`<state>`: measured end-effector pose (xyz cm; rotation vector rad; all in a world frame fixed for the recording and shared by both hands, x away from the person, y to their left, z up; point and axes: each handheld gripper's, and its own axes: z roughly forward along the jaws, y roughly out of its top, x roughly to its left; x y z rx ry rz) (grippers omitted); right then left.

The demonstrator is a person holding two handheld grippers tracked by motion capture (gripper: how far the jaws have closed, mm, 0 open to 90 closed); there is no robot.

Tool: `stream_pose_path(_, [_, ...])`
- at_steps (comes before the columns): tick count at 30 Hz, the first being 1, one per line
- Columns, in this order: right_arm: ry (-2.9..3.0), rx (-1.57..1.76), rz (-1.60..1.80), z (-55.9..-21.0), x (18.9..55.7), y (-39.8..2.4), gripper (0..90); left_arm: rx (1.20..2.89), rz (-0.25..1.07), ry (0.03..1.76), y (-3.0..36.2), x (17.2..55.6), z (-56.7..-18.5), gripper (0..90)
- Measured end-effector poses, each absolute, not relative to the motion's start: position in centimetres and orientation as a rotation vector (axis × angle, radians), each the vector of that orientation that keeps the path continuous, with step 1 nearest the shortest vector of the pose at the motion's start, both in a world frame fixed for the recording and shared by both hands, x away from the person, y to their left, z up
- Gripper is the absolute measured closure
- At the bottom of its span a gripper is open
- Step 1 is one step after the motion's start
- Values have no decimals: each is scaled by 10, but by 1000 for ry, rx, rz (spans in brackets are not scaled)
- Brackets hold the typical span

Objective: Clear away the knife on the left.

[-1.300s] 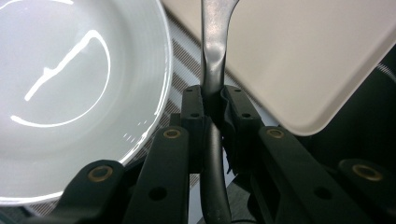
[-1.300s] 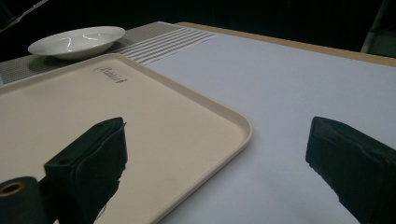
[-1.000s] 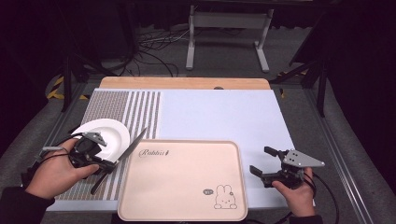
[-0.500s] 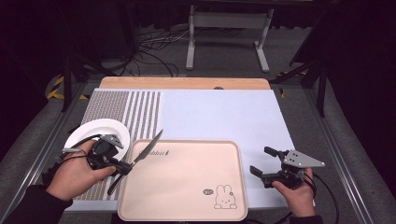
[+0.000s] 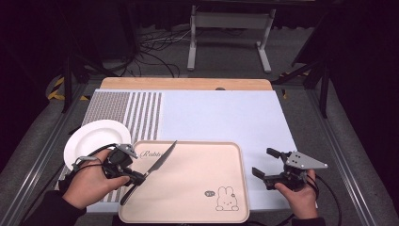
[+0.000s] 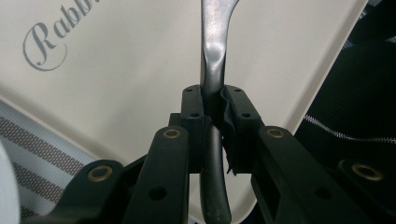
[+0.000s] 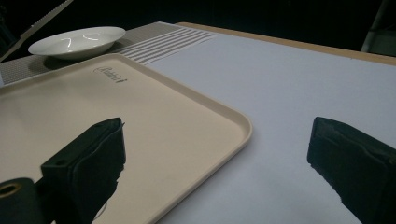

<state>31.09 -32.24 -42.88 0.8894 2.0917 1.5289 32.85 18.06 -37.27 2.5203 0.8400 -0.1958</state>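
Left claw (image 5: pixel 141 178): your left hand (image 5: pixel 89 184) has it clamped tight on the dark handle of a silver table knife (image 5: pixel 160 160), at about 8 o'clock on the surface (image 5: pixel 226 115).
Knife: the blade points toward 1 o'clock, out over the near-left part of the tray; in the left gripper view the handle runs straight up between the two black jaws, pinched on both sides, with the tray behind it. Whether the blade touches the tray, you can't tell from here.
Tray: a beige rectangular plastic tray (image 5: pixel 197 188) with a rabbit drawing and script lettering lies flat at 6 o'clock on the pale blue mat (image 5: pixel 221 117).
Plate: a round white plate (image 5: pixel 91 139) rests at 9 o'clock on the grey striped section, just beside the tray's far-left corner.
Right claw (image 5: pixel 267 165): your right hand (image 5: pixel 296 195) holds it at 4 o'clock, jaws spread wide, nothing between them; it sits just off the tray's right edge, pointing toward 10 o'clock.
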Motion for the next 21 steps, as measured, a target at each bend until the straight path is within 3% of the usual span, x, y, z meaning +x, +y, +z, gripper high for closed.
stream_pose_path(21, [2094,893,1537,-429,311,-322,50,2509,-348,947,178,333,-410,800])
